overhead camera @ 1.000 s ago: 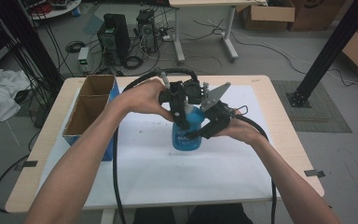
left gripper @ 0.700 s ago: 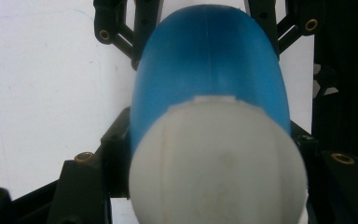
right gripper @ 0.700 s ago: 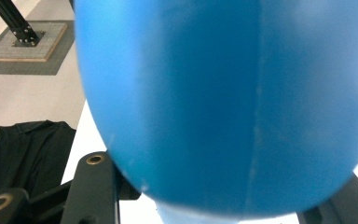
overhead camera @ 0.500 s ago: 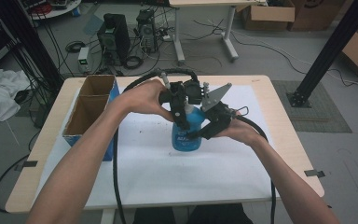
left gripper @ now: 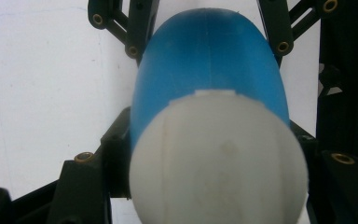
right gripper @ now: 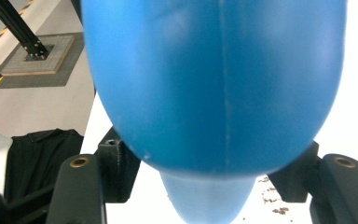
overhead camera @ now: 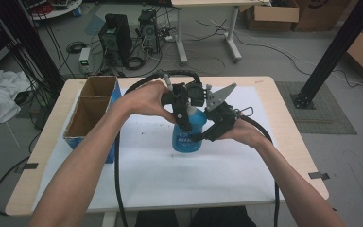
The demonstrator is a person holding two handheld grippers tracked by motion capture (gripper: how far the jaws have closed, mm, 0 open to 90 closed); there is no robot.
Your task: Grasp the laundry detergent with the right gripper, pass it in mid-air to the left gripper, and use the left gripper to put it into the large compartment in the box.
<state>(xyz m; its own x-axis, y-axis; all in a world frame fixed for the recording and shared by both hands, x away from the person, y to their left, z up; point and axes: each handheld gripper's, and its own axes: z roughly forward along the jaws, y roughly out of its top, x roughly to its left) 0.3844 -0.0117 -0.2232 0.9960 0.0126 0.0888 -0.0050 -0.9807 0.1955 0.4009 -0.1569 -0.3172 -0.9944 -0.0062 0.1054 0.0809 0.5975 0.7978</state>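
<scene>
A blue bottle (overhead camera: 188, 135) with a white cap (left gripper: 219, 158) stands upright near the middle of the counter (overhead camera: 264, 179), on the white sheet (overhead camera: 170, 170) that covers most of it. The left tool (overhead camera: 184, 116) comes down over the bottle's top from the far side and is clenched on the bottle just below the cap. In the left gripper view the cap sits so close that it is blurred and hides the neck, and the pads are covered by the bottle's shoulders. The right tool (overhead camera: 207, 135) meets the bottle's right side, lower down on the body. Its jaws have just been opening with the bottle between them; in the right gripper view the blue body (right gripper: 214, 84) bulges over both jaws, so whether the pads press on it cannot be told. The label is too small to read. A brown cardboard box (overhead camera: 90, 111) with two compartments sits at the counter's far left edge — its interior is in shadow.
</scene>
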